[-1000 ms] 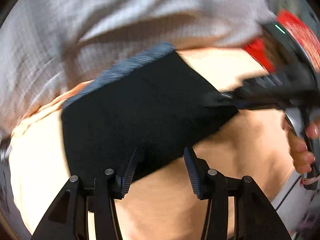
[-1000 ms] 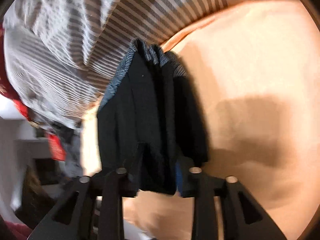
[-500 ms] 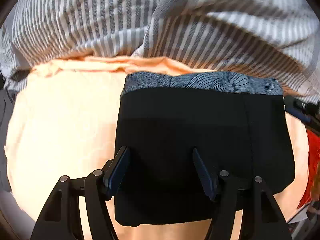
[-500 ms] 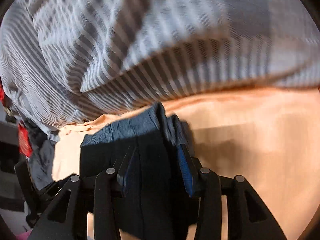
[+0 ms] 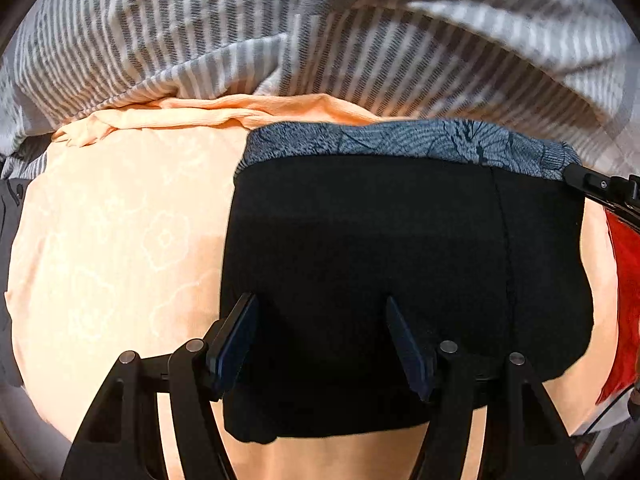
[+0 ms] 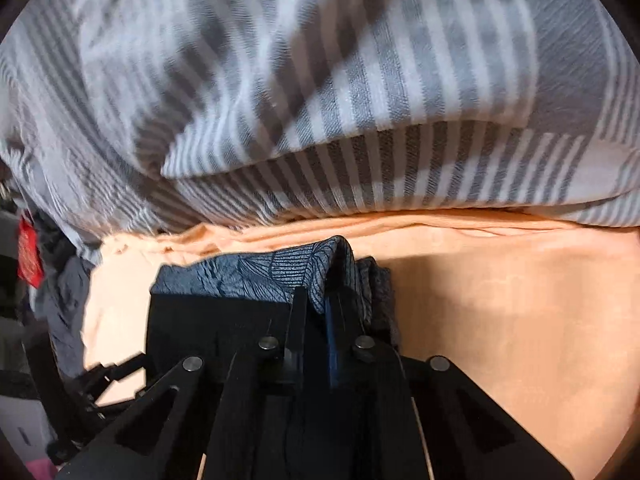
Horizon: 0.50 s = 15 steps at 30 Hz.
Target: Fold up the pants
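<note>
Left wrist view first: the black fabric pants with the blue-grey patterned waistband [image 5: 400, 272] lie as a compact, roughly square packet on the peach-coloured bed sheet with faint flower shapes [image 5: 120, 240], waistband edge up at twelve o'clock. The left gripper [image 5: 324, 320] hangs over the near half of the packet with its jaws apart and nothing pinched between them; both blue pads stand clear above the black cloth. Behind, across the top, a grey-and-white striped blanket [image 5: 280, 40] is bunched up, and at three o'clock the black tip of the right gripper [image 5: 592, 186] reaches in at the waistband corner, with a scrap of red material [image 5: 624, 300] below it. Over to the right wrist view: here the right gripper [image 6: 316, 312] is clamped shut, its jaws having just closed, and a ridge of the patterned waistband is pinched up between the pads at centre frame. The black packet spreads out toward nine o'clock, the peach sheet runs off to three o'clock, striped blanket filling the top. My read: the pants are already folded down small, so most of the work looks done; what seems left is one last fold or a tidy-up of that waistband edge, then letting go.
</note>
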Tool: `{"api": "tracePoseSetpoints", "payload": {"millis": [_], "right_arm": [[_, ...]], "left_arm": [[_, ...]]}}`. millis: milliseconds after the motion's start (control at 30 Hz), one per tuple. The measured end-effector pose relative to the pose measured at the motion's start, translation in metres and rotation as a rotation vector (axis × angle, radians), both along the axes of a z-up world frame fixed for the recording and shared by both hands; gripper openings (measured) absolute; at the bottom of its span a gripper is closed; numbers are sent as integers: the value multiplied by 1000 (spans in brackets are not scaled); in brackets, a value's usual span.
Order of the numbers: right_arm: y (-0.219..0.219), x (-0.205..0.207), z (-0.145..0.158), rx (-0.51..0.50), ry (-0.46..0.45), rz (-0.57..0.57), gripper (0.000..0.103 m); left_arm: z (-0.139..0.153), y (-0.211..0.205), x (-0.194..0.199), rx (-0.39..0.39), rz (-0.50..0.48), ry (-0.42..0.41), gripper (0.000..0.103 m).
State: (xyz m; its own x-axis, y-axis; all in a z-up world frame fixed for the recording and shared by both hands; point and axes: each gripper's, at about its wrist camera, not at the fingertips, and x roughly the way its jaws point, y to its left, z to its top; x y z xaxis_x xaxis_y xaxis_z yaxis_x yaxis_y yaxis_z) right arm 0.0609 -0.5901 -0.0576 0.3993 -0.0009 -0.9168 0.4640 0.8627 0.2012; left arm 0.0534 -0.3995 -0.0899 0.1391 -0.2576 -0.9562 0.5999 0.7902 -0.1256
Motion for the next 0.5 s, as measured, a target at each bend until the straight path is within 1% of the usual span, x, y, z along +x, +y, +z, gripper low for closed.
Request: {"api": "tracePoseSetpoints", "payload": {"millis": [133,200,233,333,400,500], "right_arm": [[3,-16,0,-50,37,8,8],[1,-19,-9,-62,63,1,8],[-2,-19,-14,-58,69,-9,8],[-4,-16,-21,-76,79,-18,8],[-1,-14,-23,-98,90,-11,9],[0,-15,-21,-97,89,-13,11]], "left_arm": [[-7,-6,-10,16,-37,-5,67],[-11,-11,-13,15,-44,-15,72],[-13,-13,-13,7,-45,-10,78],[-22,-22,-13,16,-45,-24,79],[-23,-24,-13,16,-43,-24,79],[-23,-25,-15,13,-42,-22,79]]}}
